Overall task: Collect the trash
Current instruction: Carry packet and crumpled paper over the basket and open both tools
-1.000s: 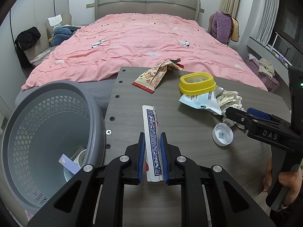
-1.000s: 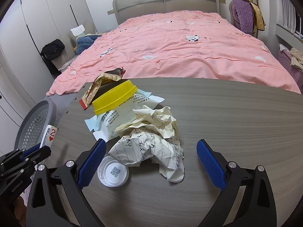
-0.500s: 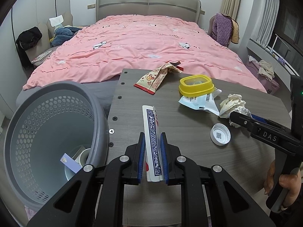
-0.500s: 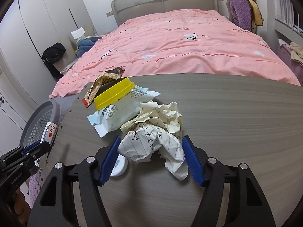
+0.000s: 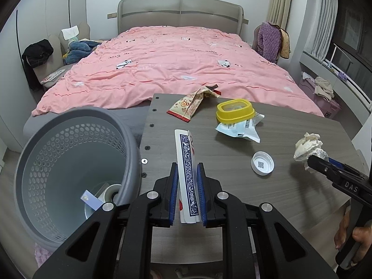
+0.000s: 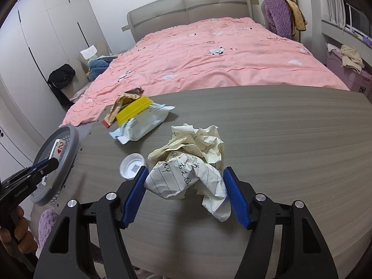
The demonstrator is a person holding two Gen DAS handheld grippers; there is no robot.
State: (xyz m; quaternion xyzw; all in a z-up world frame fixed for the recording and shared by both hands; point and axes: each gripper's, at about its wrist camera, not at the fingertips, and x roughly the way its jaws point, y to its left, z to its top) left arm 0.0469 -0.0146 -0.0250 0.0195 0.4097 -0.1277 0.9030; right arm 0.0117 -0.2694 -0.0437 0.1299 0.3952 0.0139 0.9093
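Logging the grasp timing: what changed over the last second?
The right gripper closed from wide open onto the crumpled paper and lifted it off the table. The left gripper stayed clamped on the playing cards; remaining trash unmoved.

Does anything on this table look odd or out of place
Mostly ordinary litter, but the blue-backed playing cards clamped in the left gripper are an unusual thing to bin. The yellow plastic lid lies tilted on the white wipes packet.

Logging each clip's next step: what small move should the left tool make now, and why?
Probably swing left over the grey basket and release: the left tool is shut on playing cards, still above the table beside it.
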